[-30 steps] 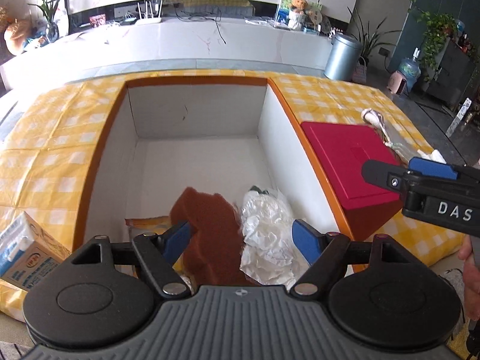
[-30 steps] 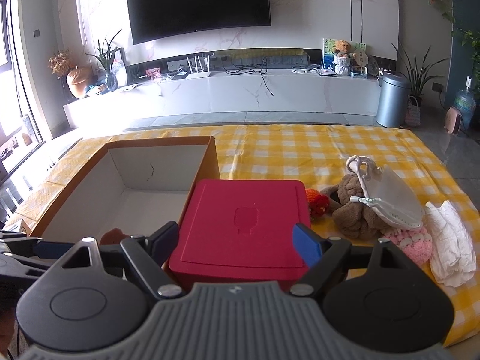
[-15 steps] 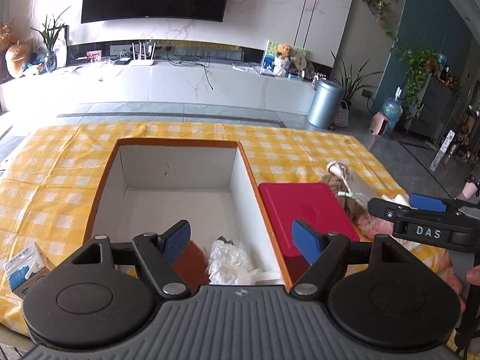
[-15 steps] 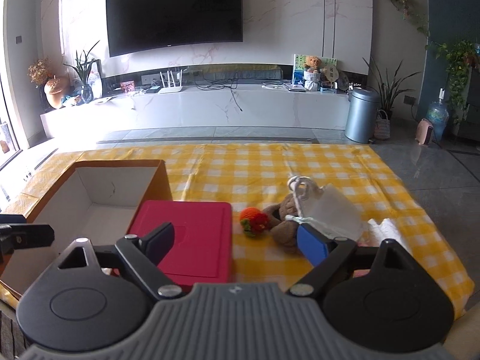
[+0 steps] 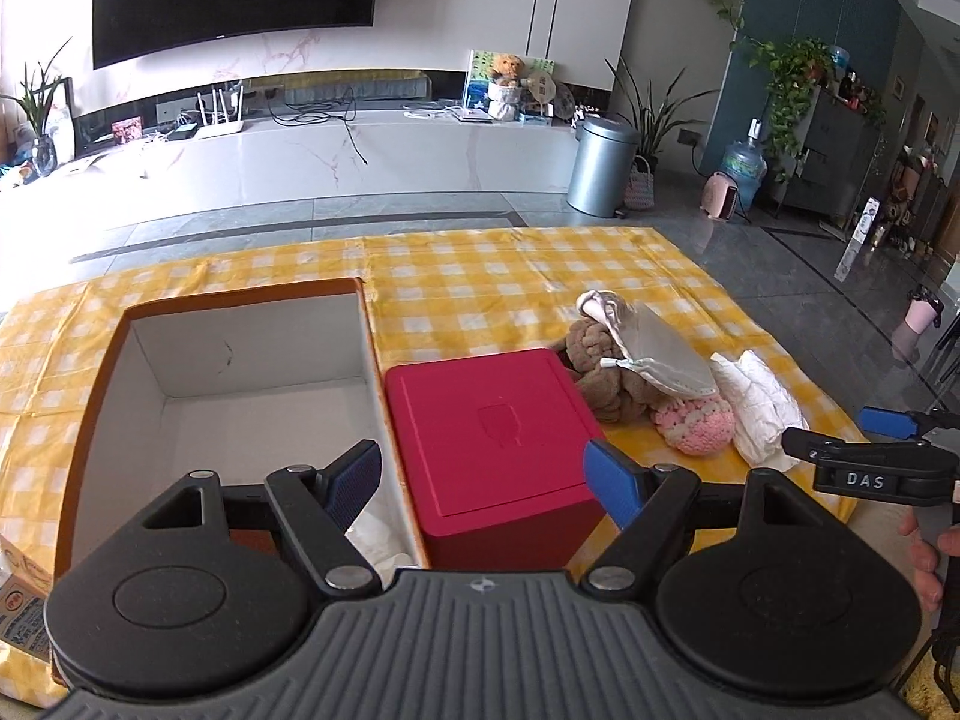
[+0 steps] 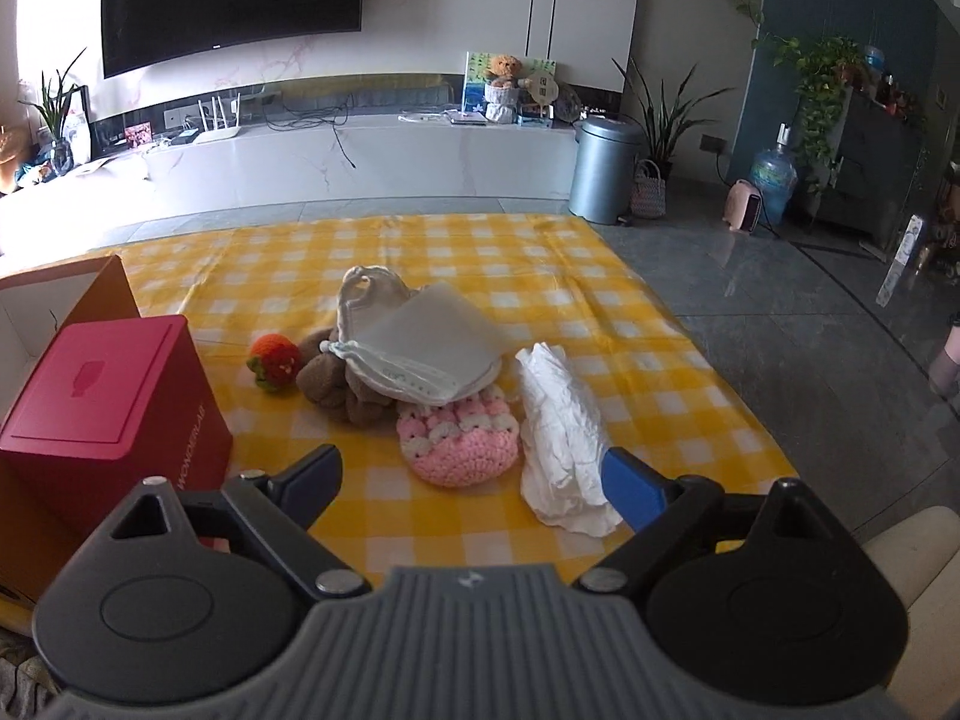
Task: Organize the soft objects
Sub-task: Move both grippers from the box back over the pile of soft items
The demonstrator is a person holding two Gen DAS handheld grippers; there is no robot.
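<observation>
Yellow checked cloth (image 6: 540,276): box (image 5: 240,384) partly filled; pink knit (image 6: 459,441), white cloth (image 6: 558,420) await you; right claw (image 6: 474,477) just widened, both claws empty.

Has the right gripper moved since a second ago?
Yes. The right gripper, open with nothing between its jaws, has swung right, from facing the red box to facing the pink crochet piece.

A yellow-and-white checked cloth (image 6: 456,264) covers the desk. On it, the open box (image 5: 240,360) is white inside with orange-brown edges, and the closed box (image 6: 102,396) beside it is crimson red. The knitted strawberry (image 6: 275,361) is orange-red with green leaves, the plush toy (image 6: 336,384) brown, the crocheted piece (image 6: 459,441) pink with white scallops, the crumpled cloth (image 6: 561,438) white. Both tongs have blue pads (image 6: 630,489) on black arms.
</observation>
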